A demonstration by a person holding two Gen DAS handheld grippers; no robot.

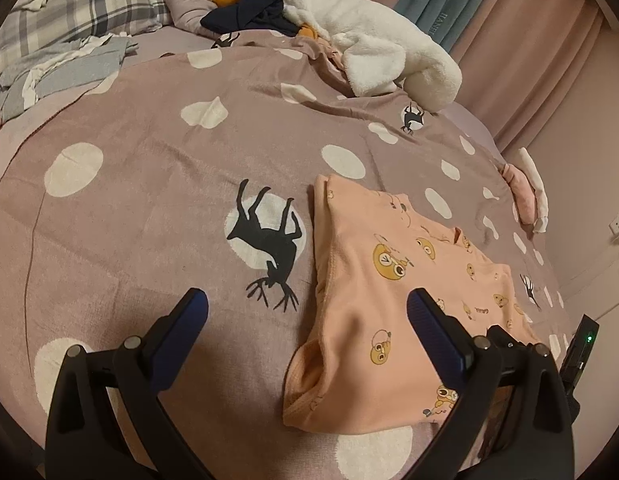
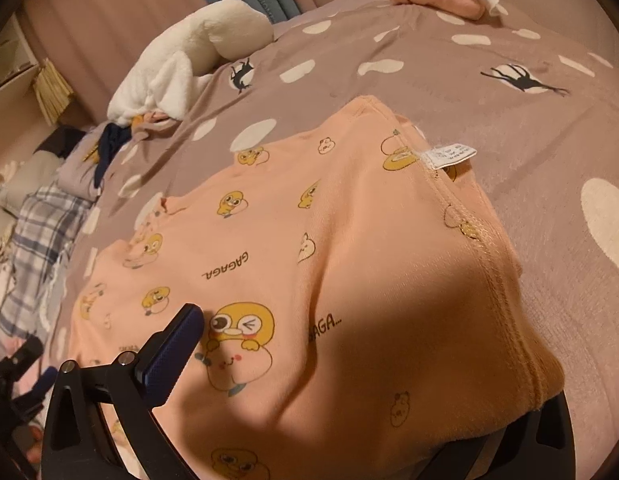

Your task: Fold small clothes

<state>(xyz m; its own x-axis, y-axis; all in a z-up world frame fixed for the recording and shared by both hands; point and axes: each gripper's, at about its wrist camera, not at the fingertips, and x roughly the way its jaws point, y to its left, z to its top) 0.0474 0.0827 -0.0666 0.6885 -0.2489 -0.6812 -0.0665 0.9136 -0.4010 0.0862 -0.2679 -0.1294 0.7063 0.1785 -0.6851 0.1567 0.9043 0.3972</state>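
Both claws released | left claw (image 1: 307, 308) beside peach garment (image 1: 361, 280) (folded) | right claw (image 2: 309, 344) above it

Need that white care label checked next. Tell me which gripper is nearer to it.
Right. The right gripper hangs open over the peach cartoon-print garment, whose white care label lies ahead of it. The left gripper, open, hangs at the garment's opposite edge; its view shows no label.

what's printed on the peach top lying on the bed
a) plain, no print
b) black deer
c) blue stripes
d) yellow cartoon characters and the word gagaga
d: the peach top shows yellow cartoon faces and "GAGAGA" lettering; the black deer are on the bedspread beneath it.
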